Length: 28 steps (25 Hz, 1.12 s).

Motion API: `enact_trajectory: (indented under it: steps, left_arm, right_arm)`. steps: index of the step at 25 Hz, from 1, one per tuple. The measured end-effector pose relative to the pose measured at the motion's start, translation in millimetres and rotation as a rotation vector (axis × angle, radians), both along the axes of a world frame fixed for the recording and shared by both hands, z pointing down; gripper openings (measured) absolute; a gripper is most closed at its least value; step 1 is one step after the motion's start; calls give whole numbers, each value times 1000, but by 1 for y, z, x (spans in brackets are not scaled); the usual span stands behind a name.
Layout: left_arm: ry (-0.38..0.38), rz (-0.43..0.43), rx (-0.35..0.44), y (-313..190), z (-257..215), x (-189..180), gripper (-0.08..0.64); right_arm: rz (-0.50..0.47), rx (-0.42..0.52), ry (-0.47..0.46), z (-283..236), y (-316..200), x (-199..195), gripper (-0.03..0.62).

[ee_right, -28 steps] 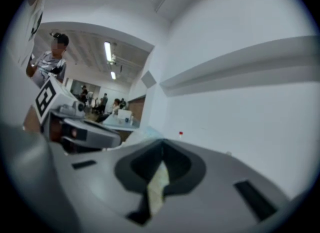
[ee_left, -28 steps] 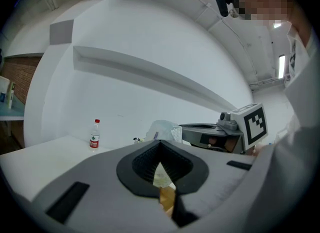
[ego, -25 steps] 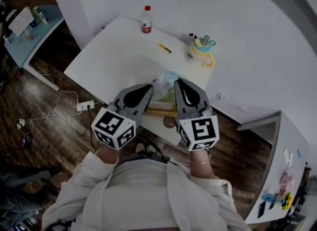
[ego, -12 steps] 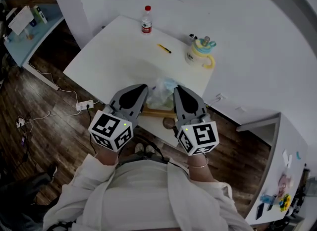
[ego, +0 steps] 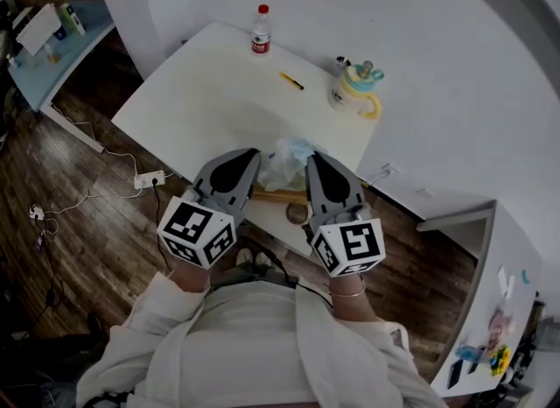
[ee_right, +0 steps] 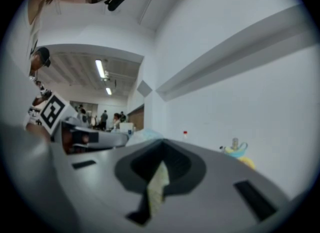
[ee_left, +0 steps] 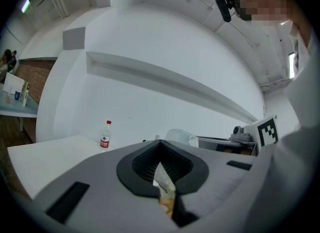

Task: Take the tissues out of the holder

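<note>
A crumpled clear pack of tissues sits at the near edge of the white table, over a wooden holder. My left gripper is just left of the pack and my right gripper just right of it, both close to my body. In the left gripper view the left gripper has its jaws together, with a thin white and tan sliver in the seam. The right gripper looks the same, with a pale sliver. I cannot tell whether either sliver is held. The pack shows beyond the jaws.
At the table's far side stand a water bottle, a yellow pen and a yellow and teal jug. A small round thing lies by the holder. A power strip is on the wood floor, left.
Both grippers have drawn back a little toward my body, and the tissue pack has come nearer between them. Little has moved in the last half second.
</note>
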State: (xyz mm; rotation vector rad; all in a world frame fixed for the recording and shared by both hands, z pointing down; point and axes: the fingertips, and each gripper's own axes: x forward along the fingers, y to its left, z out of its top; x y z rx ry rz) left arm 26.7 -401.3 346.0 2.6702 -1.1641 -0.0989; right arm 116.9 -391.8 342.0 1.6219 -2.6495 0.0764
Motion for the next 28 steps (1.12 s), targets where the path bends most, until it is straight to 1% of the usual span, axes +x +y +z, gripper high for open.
enact_trajectory:
  steps: [4,9,15,28]
  left_arm:
    - [-3,-11,3,0,0,0,15]
    - [-10,-15,4,0,-1,0,15]
    - [-21,-1,-13,1,4,2,15]
    - [-21,-9,-4,-1,5,8,15]
  right_arm:
    - [-9,-2,13,2,2,1,9]
    - [-7,-9,9,3,1,3,9]
    - [-3,-18,10,5,-1,3,9]
    - [2,-15,3,5,-4,12,9]
